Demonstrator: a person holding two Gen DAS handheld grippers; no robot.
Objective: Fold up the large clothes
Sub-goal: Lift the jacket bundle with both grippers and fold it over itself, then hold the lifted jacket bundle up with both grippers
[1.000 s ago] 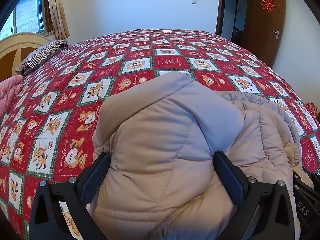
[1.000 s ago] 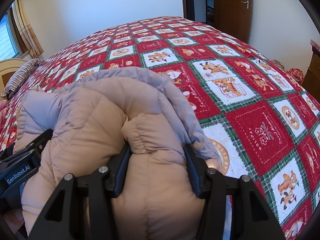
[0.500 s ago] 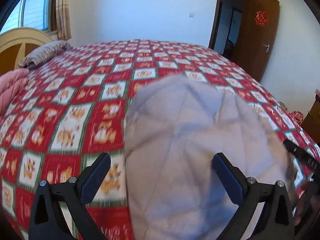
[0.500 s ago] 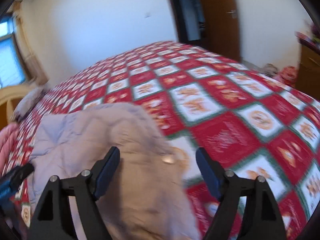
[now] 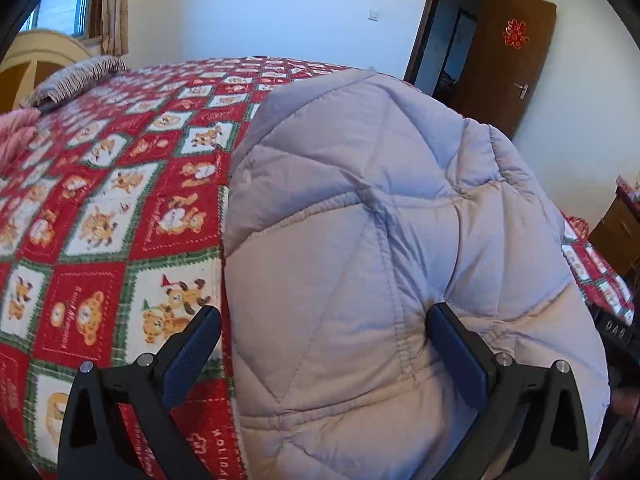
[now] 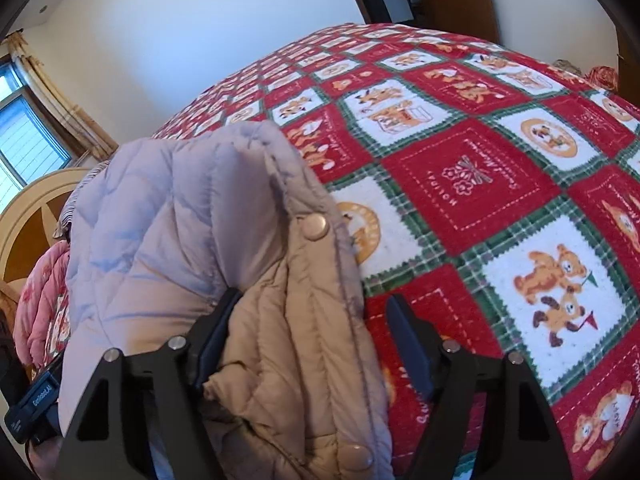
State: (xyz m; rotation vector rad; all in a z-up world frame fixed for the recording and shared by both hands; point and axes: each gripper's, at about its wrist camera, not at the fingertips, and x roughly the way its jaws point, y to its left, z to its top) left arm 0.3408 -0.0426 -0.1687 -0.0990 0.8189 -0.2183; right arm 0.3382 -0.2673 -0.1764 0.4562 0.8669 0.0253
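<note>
A beige quilted puffer jacket (image 5: 380,240) lies bundled on the red patchwork bedspread (image 5: 100,208). My left gripper (image 5: 324,344) is open, its fingers (image 5: 456,344) set wide with the jacket's near edge between them. In the right wrist view the jacket (image 6: 208,248) shows its snap-button placket. My right gripper (image 6: 312,340) is open around that edge, its left finger (image 6: 216,336) against the fabric and its right finger apart from it.
The bedspread (image 6: 500,184) stretches far and right. A striped pillow (image 5: 76,80) and pink bedding (image 5: 16,136) lie at the headboard (image 6: 36,216) on the left. A brown door (image 5: 508,60) stands open at the back right.
Both grippers have opened and let go of the jacket. They have drawn back and tilted up, and the jacket bundle now sits a little farther onto the bed.
</note>
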